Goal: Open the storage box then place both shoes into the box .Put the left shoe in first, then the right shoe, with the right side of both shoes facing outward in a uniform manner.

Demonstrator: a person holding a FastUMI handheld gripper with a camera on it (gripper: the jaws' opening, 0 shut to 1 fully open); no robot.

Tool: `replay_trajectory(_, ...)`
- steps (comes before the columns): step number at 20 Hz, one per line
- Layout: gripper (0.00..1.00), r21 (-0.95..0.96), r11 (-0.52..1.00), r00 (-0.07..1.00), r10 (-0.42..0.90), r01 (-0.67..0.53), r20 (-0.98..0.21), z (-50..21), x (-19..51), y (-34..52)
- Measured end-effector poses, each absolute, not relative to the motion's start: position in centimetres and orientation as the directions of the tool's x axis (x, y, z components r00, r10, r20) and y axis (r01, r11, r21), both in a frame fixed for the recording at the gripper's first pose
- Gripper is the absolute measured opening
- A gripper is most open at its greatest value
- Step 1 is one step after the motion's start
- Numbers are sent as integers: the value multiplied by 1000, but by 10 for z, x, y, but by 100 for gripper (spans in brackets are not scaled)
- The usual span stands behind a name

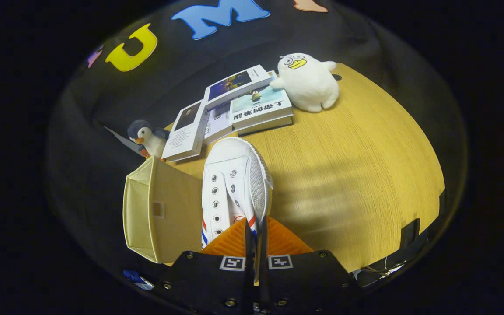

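While the gripper pinches the rim of 1 white shoe between both fingers, carrying it beside the open storage box, I judge placing underway; whether the other shoe is boxed cannot be told.

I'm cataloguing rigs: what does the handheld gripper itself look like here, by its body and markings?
The gripper has a black body fastened with small round screws, and each half carries a square black-and-white marker tag. Ribbed, wedge-shaped finger pads taper forward from the body. I see no cables on it.
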State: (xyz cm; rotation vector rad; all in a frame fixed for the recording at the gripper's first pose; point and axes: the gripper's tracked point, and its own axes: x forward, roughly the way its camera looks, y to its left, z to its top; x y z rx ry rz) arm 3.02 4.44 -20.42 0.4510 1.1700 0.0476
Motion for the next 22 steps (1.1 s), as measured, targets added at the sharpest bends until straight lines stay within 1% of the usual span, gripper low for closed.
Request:
replay_trajectory(15,5,443,895,428,379,56,-820,-146,62,176)
replay_trajectory(22,5,452,892,399,408,17,-821,-155,65,238)
